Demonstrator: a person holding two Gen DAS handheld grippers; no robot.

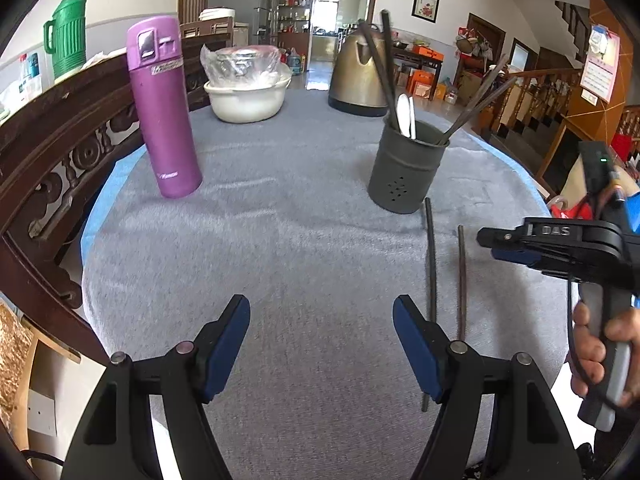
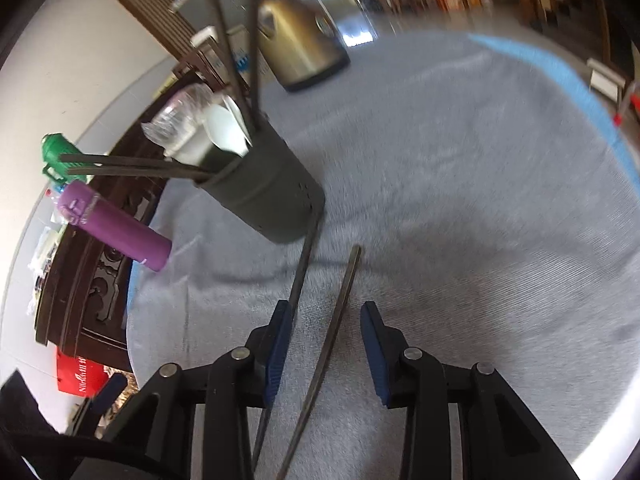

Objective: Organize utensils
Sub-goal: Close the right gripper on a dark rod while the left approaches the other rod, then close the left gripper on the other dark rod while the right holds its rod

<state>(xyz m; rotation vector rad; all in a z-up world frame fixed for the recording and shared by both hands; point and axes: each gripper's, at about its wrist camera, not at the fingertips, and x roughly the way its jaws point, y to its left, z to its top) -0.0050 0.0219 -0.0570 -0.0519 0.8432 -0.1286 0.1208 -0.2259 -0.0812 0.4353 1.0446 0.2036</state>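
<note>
A dark grey utensil holder (image 1: 406, 168) (image 2: 264, 196) stands on the grey table cloth (image 1: 280, 240), with several dark chopsticks and a white spoon (image 1: 405, 110) in it. Two dark chopsticks lie flat on the cloth in front of it: a longer one (image 1: 431, 264) (image 2: 298, 280) and a shorter one (image 1: 462, 280) (image 2: 340, 304). My left gripper (image 1: 322, 312) is open above bare cloth, left of the pair. My right gripper (image 2: 326, 316) (image 1: 486, 238) is low over the cloth with its jaws apart; the shorter chopstick runs between them and no pad presses on it.
A purple flask (image 1: 162, 108) stands at the left, a white bowl (image 1: 248, 96) with a plastic-covered dish behind it, and a metal kettle (image 1: 358, 72) at the back. A carved wooden chair back (image 1: 60, 152) borders the table's left side. A hand (image 1: 600, 352) holds the right gripper's handle.
</note>
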